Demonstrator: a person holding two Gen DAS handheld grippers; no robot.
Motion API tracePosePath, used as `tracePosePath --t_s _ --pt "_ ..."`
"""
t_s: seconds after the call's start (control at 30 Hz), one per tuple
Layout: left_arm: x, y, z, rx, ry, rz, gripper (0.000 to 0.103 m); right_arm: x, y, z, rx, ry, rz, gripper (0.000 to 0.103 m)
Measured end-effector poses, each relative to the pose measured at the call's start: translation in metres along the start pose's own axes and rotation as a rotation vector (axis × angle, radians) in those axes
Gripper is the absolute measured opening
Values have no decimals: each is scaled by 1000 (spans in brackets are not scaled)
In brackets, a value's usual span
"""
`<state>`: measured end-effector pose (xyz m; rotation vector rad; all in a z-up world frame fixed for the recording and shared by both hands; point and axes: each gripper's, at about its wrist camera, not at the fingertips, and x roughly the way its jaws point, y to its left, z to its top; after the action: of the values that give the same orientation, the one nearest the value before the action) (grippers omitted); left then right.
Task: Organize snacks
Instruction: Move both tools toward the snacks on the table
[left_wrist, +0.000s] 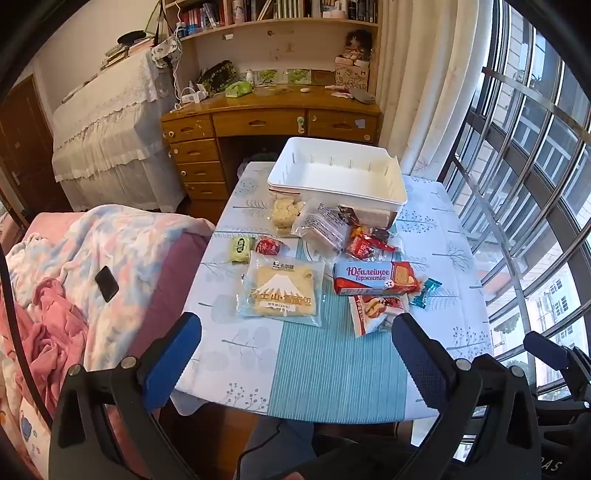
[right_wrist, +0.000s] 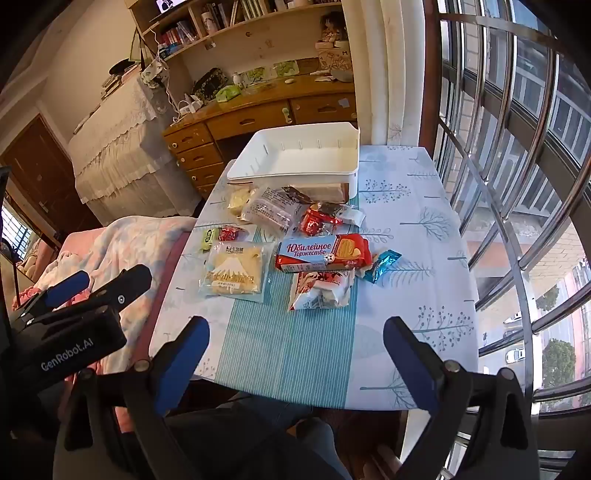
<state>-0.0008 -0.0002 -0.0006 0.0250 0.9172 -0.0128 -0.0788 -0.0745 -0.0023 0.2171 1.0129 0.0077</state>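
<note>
**Snack pile all on the table, both grippers empty**

So both grippers are hovering over the near edge of the table (left_wrist: 332, 369) with its white leaf-print and teal-striped cloth. The left gripper (left_wrist: 295, 332) has its jaws spread wide with nothing between them, and the right gripper (right_wrist: 295, 336) is the same, released and holding nothing.

The snacks are bunched mid-table, in front of the white rectangular plastic bin (left_wrist: 338, 173), which sits at the far end and looks empty. The clear-wrapped bread with a snowy mountain print (left_wrist: 280, 288) lies to the left, with the red and blue biscuit pack with Cyrillic lettering (left_wrist: 375, 277) just beside it on the right. A small teal foil candy (left_wrist: 424, 293) sits right of that pack. A small green packet (left_wrist: 240, 249) is near the left edge by the bed.
</note>
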Motion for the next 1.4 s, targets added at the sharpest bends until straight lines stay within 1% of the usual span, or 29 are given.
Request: tracePosePath --t_s 0.07,0.1,0.4,0.43,0.53,0.6,0.8,0.93,1.03,1.17,1.4 --pt "-1 -1 -1 0 2 1 102 0 -1 0 3 1 4 96" --pt "2 1 2 -9 30 -12 102 0 -1 0 3 1 5 96" --pt "6 -4 -2 -8 27 -7 102 -1 -4 1 9 7 12 96" --pt "2 -5 -1 -7 32 -6 102 -2 -4 1 10 8 13 96" --pt "10 -10 -3 -7 65 -6 102 -2 -4 2 13 14 17 96" --pt "16 -4 -5 -13 89 -14 100 6 -8 -3 15 24 22 96" --pt "25 2 -6 -18 119 -26 99 12 -12 -4 45 54 27 96" --pt "31 10 0 -35 100 -36 99 16 -10 -4 49 68 34 96" --pt "35 17 7 -46 57 -2 99 16 -10 -4 62 74 32 96" --pt "42 23 15 -16 20 5 99 22 -10 2 80 76 36 96" --pt "69 32 32 6 56 -16 99 43 -9 18 106 84 -16 96"
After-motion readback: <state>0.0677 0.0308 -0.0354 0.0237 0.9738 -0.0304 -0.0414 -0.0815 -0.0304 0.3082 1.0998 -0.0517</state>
